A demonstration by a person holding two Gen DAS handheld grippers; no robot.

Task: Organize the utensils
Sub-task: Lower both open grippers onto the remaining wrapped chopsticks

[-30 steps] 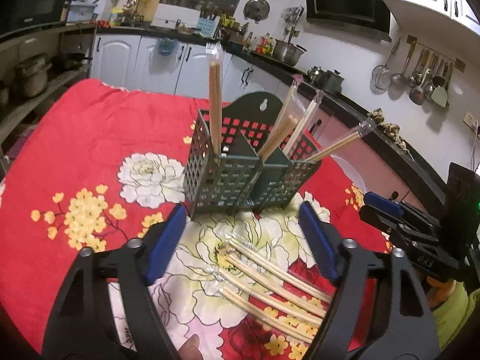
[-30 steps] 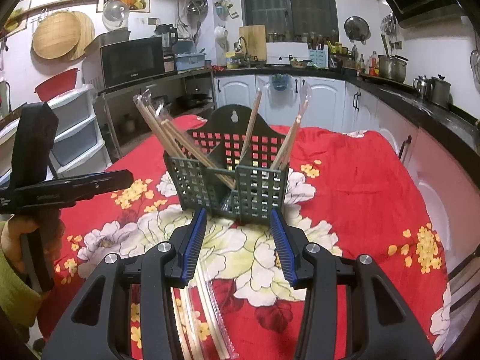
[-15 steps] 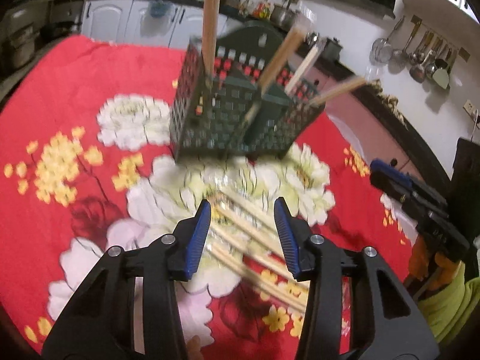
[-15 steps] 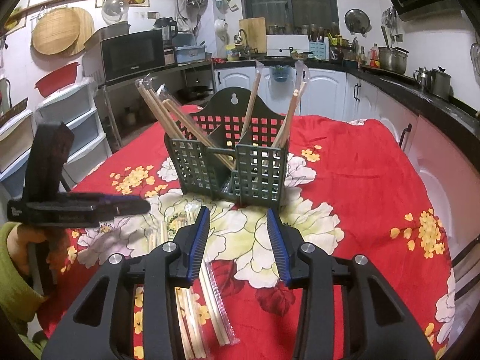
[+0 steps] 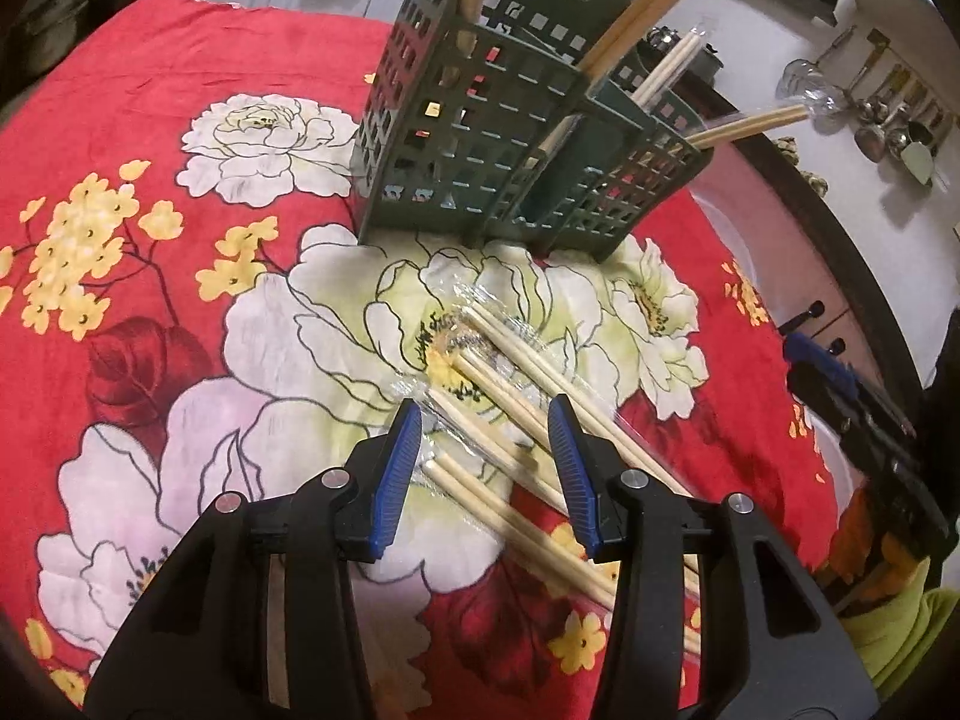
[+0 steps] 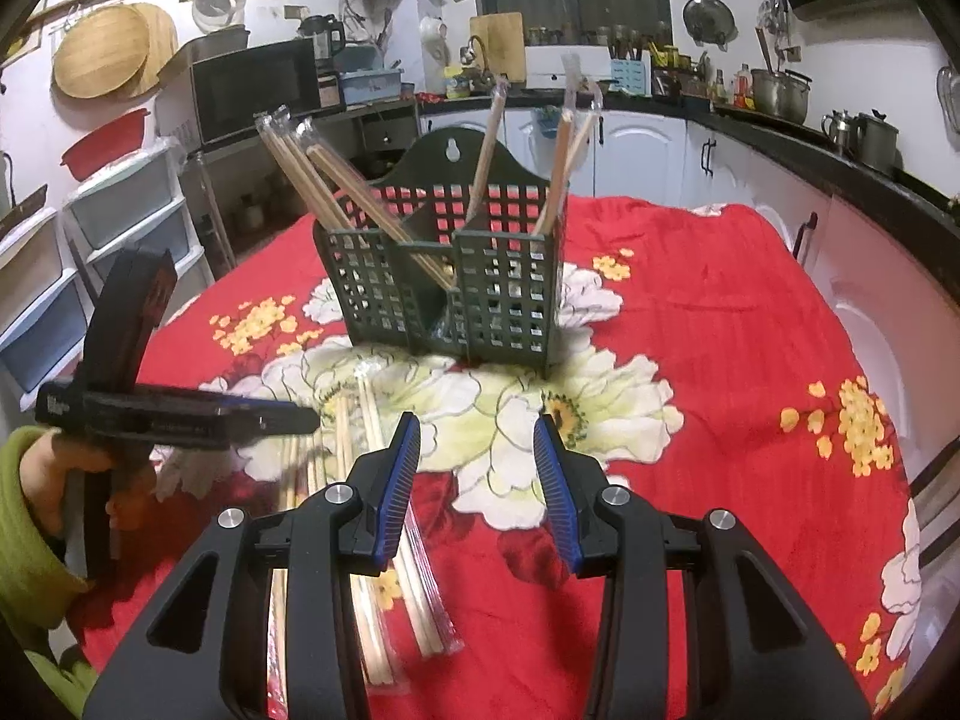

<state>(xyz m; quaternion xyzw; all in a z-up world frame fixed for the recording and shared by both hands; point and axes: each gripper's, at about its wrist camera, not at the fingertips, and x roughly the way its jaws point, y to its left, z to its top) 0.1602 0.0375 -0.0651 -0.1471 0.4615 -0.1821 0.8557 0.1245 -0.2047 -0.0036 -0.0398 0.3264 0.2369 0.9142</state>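
Chopsticks (image 5: 510,420) in clear sleeves lay loose on the red floral cloth (image 5: 150,90), just below the left gripper (image 5: 483,414), whose half-open jaws straddled one pair, apparently not yet touching it. The right gripper (image 6: 477,426) hung alongside, part open and empty, leaving the approach clear. Beyond, the green slotted holder (image 6: 444,276) stood upright, several wrapped pairs already leaning in its compartments.

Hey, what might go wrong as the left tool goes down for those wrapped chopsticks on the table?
1. The left tool, its jaws open, straddles several plastic-wrapped wooden chopstick pairs lying close together, so it may pinch two packs or only slippery wrap.
2. The dark green lattice plastic utensil holder already has chopsticks leaning outward; a lifted pack could knock them.
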